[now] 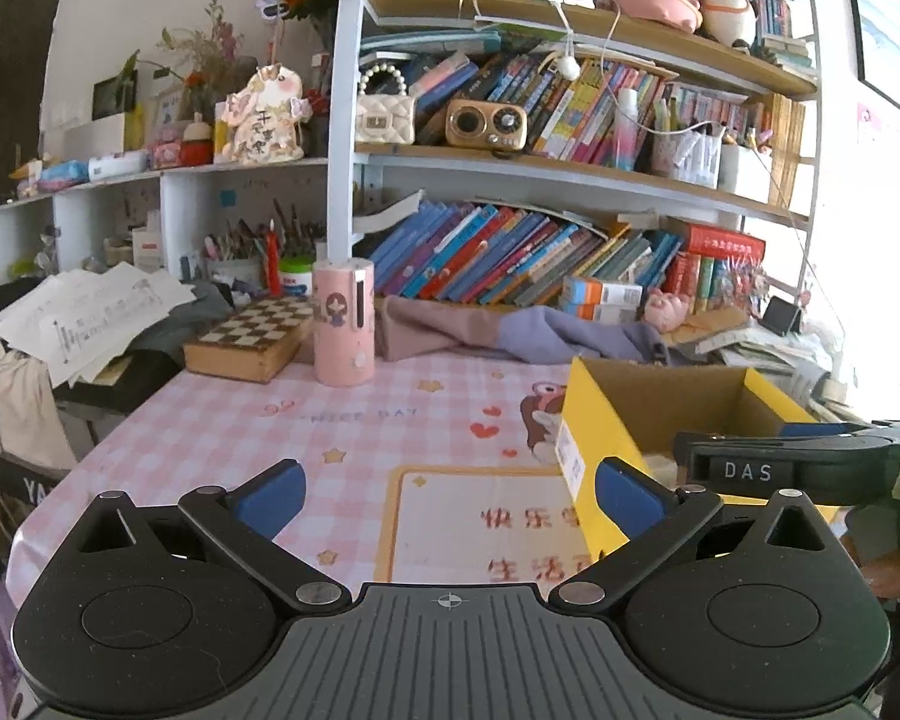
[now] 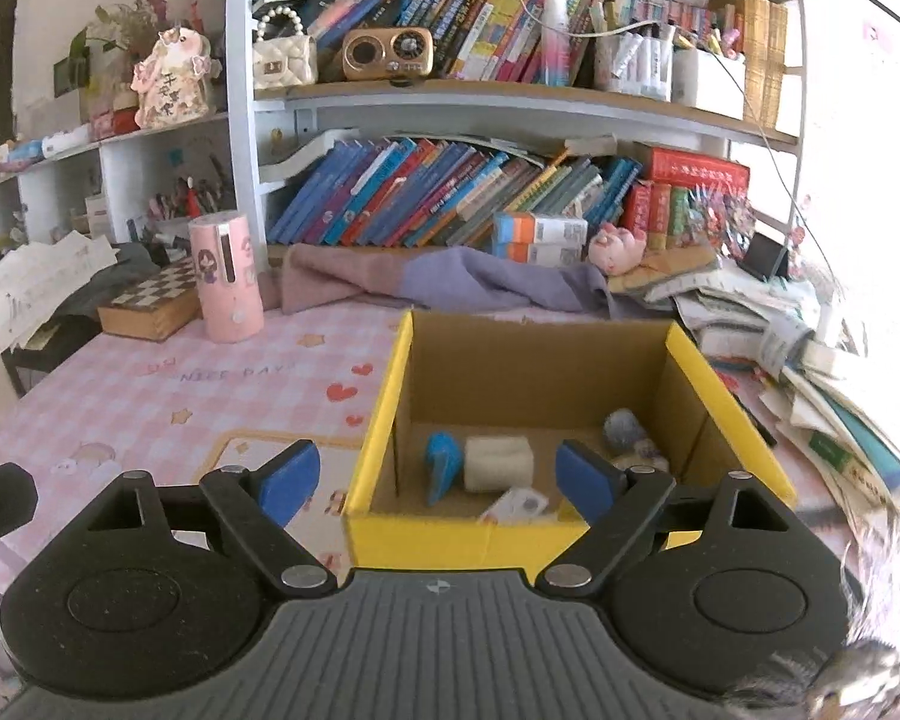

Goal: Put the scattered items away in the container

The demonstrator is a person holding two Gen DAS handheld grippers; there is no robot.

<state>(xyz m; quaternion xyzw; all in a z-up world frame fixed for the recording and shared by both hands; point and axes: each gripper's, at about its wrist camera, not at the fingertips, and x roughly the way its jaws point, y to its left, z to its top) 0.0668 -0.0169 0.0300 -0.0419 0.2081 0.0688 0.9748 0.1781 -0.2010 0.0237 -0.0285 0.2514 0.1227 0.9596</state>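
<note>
A yellow cardboard box [image 2: 384,396] stands open on the pink checked table, just ahead of my right gripper [image 2: 438,480]. That gripper is open and holds nothing. Its right fingertip overlaps the box's near rim in the picture. On the box floor lie a blue item [image 2: 444,462], a cream block [image 2: 498,462], a small white packet [image 2: 516,504] and a grey-blue ball [image 2: 624,426]. My left gripper [image 1: 450,495] is open and empty over bare tablecloth, left of the box [image 1: 594,420]. The right gripper's black body [image 1: 750,468] hangs over the box there.
A pink cylinder [image 2: 228,276] and a chessboard case [image 2: 150,300] stand at the table's back left. A purple cloth [image 2: 450,282] lies behind the box. Stacked papers and books [image 2: 810,390] crowd the right side. Bookshelves rise behind.
</note>
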